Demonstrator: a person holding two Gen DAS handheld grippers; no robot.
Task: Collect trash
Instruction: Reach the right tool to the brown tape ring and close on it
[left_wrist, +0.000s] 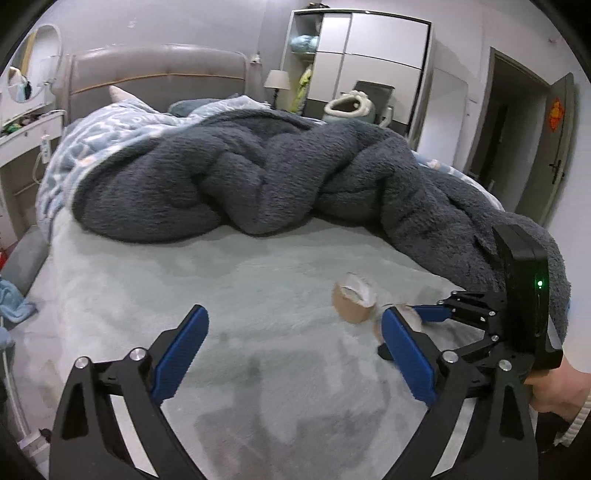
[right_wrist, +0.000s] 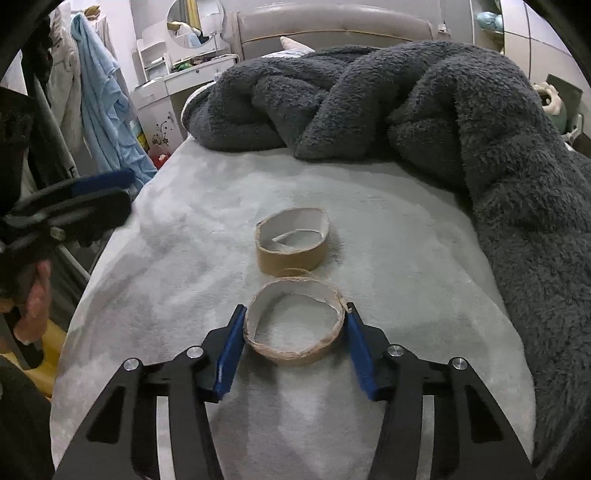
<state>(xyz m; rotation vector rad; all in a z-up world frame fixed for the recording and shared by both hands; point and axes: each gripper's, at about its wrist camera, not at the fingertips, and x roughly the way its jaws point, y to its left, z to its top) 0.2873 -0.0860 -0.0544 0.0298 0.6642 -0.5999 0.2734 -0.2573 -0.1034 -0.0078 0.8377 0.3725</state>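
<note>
Two brown cardboard tape rings lie on the pale grey bed sheet (right_wrist: 388, 229). The near ring (right_wrist: 295, 325) sits between the blue pads of my right gripper (right_wrist: 295, 314); both pads touch its sides, closed on it. The far ring (right_wrist: 293, 242) lies just beyond, touching it. In the left wrist view the far ring (left_wrist: 354, 299) sits ahead right, and the near ring (left_wrist: 404, 314) is mostly hidden behind a pad. My left gripper (left_wrist: 293, 317) is open and empty above the sheet. It also shows in the right wrist view (right_wrist: 99, 192) at the left.
A bulky dark grey fleece blanket (left_wrist: 280, 173) is heaped across the far half of the bed and down its right side (right_wrist: 517, 177). A headboard (left_wrist: 155, 74), a dresser (left_wrist: 26, 133), hanging clothes (right_wrist: 103, 99), a wardrobe (left_wrist: 369, 62) and a door (left_wrist: 554, 140) surround the bed.
</note>
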